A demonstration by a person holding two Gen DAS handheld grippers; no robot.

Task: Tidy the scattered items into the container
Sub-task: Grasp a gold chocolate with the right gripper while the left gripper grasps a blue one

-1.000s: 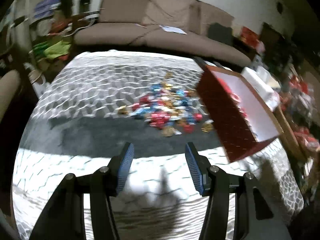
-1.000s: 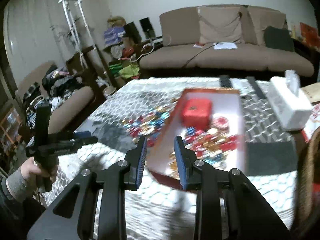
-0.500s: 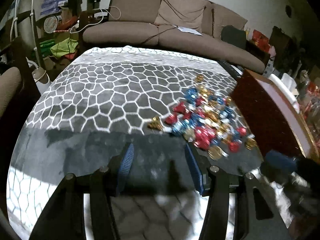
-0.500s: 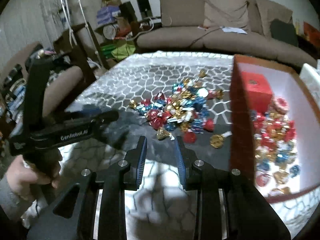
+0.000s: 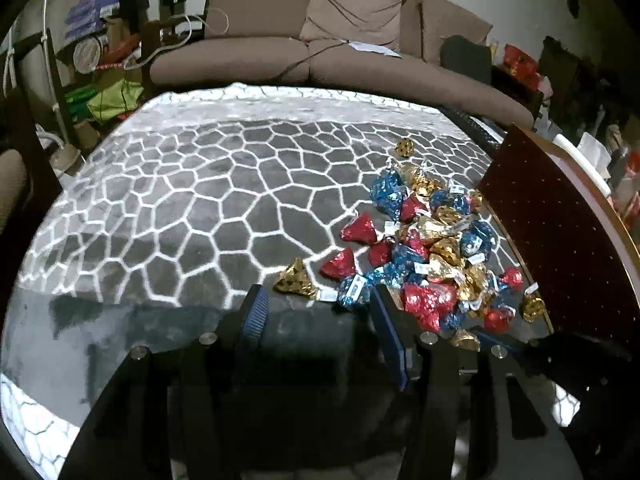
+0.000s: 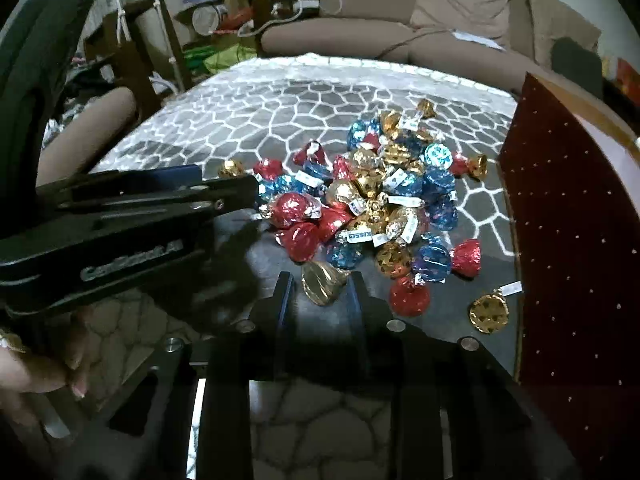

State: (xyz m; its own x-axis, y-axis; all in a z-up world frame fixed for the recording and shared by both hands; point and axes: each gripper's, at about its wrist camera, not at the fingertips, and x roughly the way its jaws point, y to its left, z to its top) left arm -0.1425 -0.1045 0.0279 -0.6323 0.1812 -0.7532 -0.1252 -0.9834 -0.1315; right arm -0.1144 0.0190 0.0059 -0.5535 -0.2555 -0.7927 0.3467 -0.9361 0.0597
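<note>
A table [image 5: 200, 208] draped in plush grey cloth veined with white is being flanked by a brown sofa [image 5: 320, 52]. Foil-wrapped candies [image 5: 432, 248], cone-shaped in red, blue and gold, are being heaped beside the dotted maroon box [image 5: 560, 240]. The left claw [image 5: 320, 320] is being held half open, empty. The right claw [image 6: 320, 296] is being held narrow, a gold candy [image 6: 320, 282] lying tip rightward just ahead of its tips; whether it is gripped cannot be told.

Red, blue and gold foil candies [image 6: 372, 208] lie on a grey, white-webbed cloth [image 5: 224, 184] beside a dark-red, gold-dotted box [image 6: 560, 240].
</note>
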